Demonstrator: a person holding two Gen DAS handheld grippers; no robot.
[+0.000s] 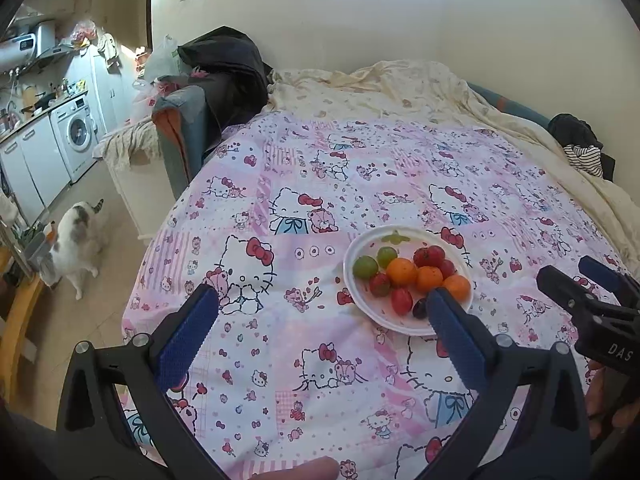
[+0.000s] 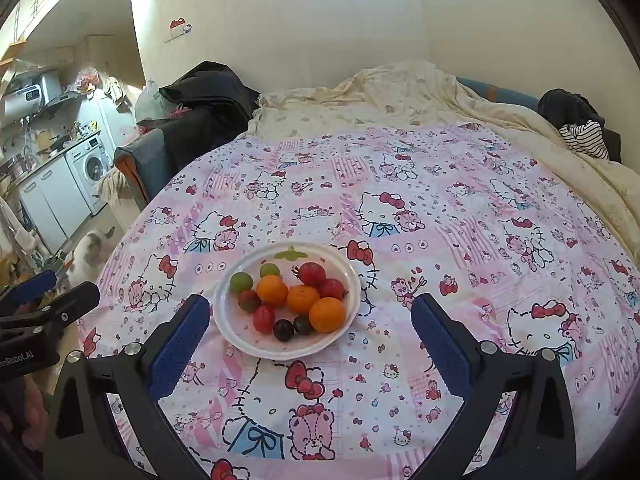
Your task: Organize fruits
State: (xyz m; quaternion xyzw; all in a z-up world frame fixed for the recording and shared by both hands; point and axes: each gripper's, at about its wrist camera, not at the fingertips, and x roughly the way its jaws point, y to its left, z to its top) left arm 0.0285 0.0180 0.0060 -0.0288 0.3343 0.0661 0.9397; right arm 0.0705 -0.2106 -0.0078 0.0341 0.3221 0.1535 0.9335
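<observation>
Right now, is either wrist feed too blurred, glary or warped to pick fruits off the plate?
Left wrist: plate sharp, evenly lit; glare only at the top edge; left gripper finger hides part of the fruit. Right wrist: fruits crisp and unobstructed between the right gripper fingers; fisheye bends the quilt edges.

Loads of open room on the pink cartoon quilt, flat and bare on every side of the white plate, so a gripper can come in from any angle. The fruit's packed tight though, the orange ones touching the red ones, not much gap between. Crumpled cream blanket and a pile of dark clothes block the far edge. A cat is on the floor left of the bed.
</observation>
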